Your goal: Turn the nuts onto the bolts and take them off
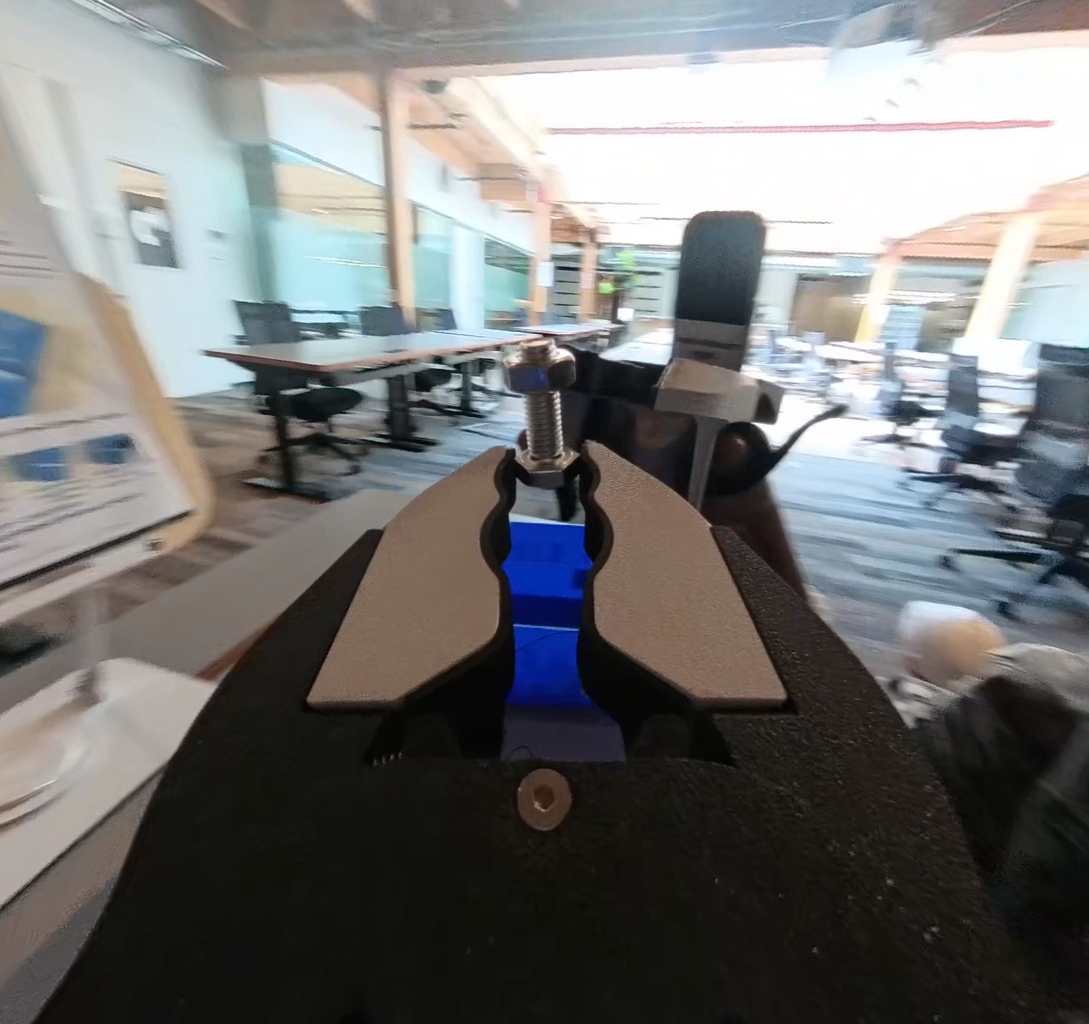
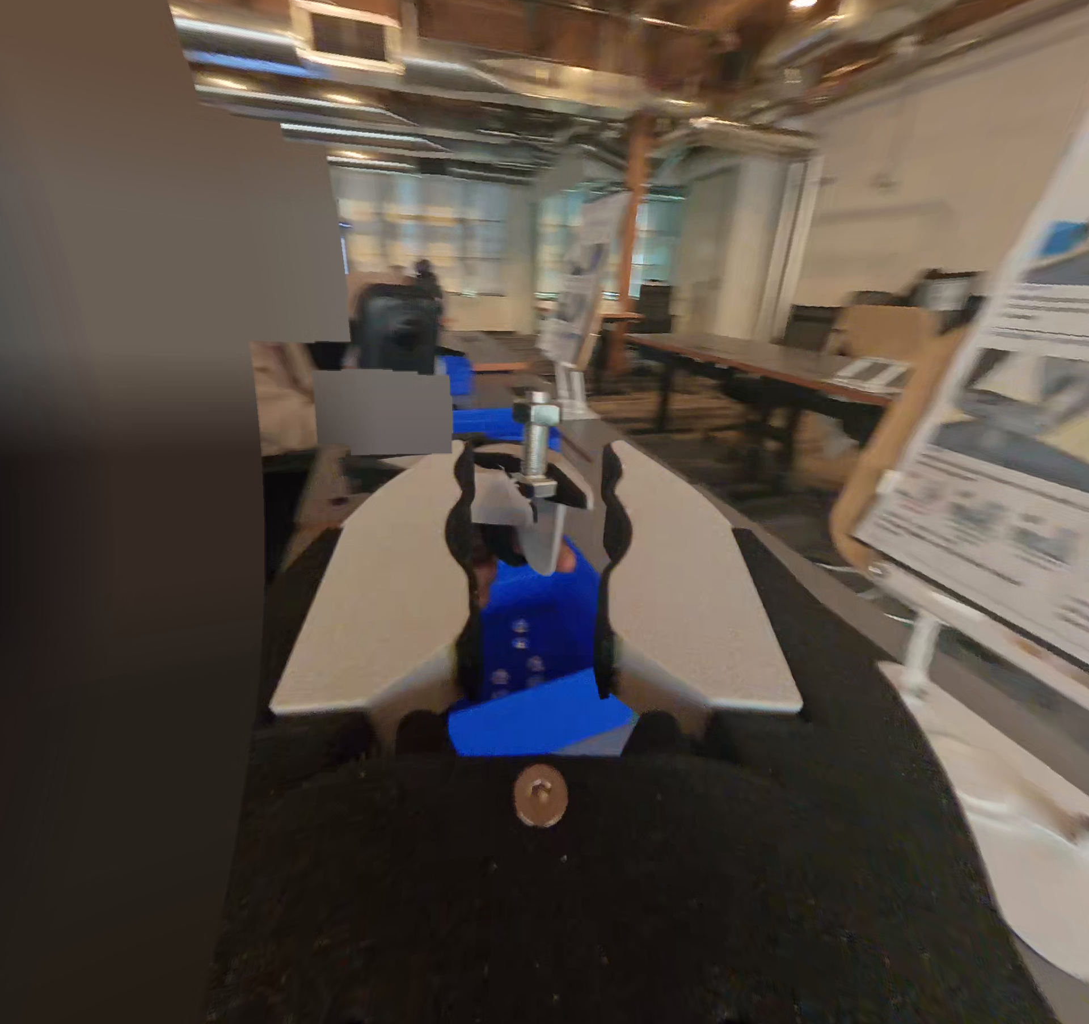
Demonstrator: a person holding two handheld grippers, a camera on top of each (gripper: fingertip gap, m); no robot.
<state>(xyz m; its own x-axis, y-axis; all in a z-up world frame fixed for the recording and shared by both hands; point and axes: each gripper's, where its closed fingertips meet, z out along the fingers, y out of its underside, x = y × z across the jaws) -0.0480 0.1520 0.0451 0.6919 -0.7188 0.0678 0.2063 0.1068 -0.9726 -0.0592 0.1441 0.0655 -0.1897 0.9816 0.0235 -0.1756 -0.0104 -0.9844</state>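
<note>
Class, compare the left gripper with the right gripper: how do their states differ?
The left gripper is shut on the bolt; the right gripper is open, holding nothing. The left gripper's jaws sit close together; the right gripper's stand wide apart. Both are grey with wavy black inner edges.

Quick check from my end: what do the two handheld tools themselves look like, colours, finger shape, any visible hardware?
Both match. The left tool has a textured black body, two flat light-grey fingers with wavy black inner edges, and a silver screw centred on the body. The right tool has the same grey fingers, black scalloped edging and a similar screw. No sleeves show.
</note>
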